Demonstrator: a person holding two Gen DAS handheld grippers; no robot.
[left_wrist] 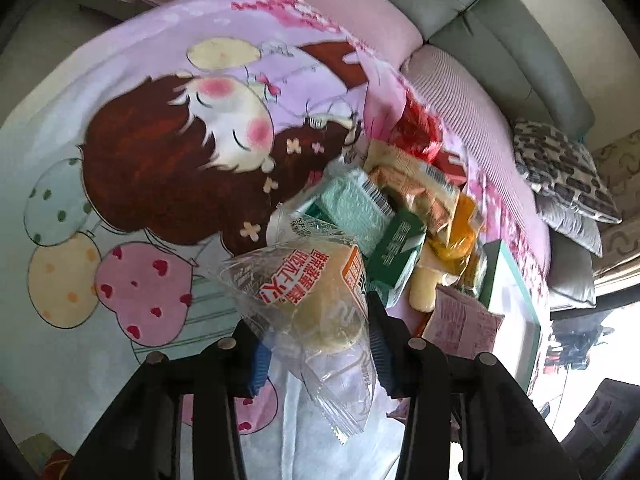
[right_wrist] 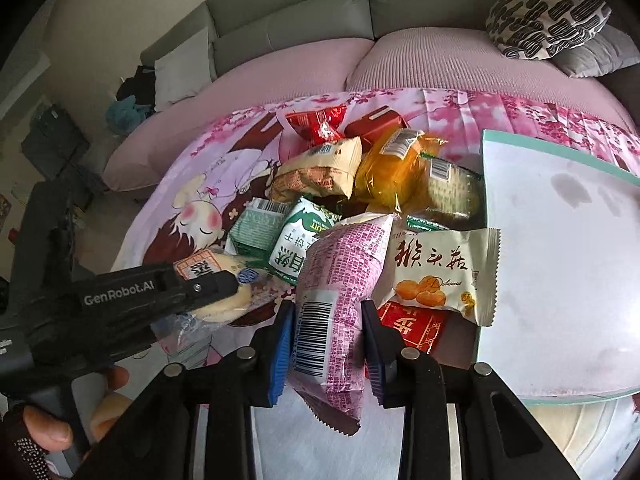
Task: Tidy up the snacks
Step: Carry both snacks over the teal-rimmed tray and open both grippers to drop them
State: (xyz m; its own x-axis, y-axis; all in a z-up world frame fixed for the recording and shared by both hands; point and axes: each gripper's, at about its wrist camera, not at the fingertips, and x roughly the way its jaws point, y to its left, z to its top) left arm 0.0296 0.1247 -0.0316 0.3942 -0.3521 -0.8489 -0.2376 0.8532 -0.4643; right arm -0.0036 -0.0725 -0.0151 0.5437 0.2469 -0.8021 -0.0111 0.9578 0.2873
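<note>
Since both tongs are clamped — the left gripper [left_wrist: 316,344] on a clear-wrapped cake [left_wrist: 316,300], the right gripper [right_wrist: 326,344] on a pink packet [right_wrist: 340,304], beside the pile [right_wrist: 360,184] — squeeze gently mid-body: light, crinkly, slippery, crushable.

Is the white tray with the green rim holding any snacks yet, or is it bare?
Bare as far as shown. The tray surface shows only smudges; the snack pile lies beside it on the blanket, one pale packet overlapping its edge.
</note>
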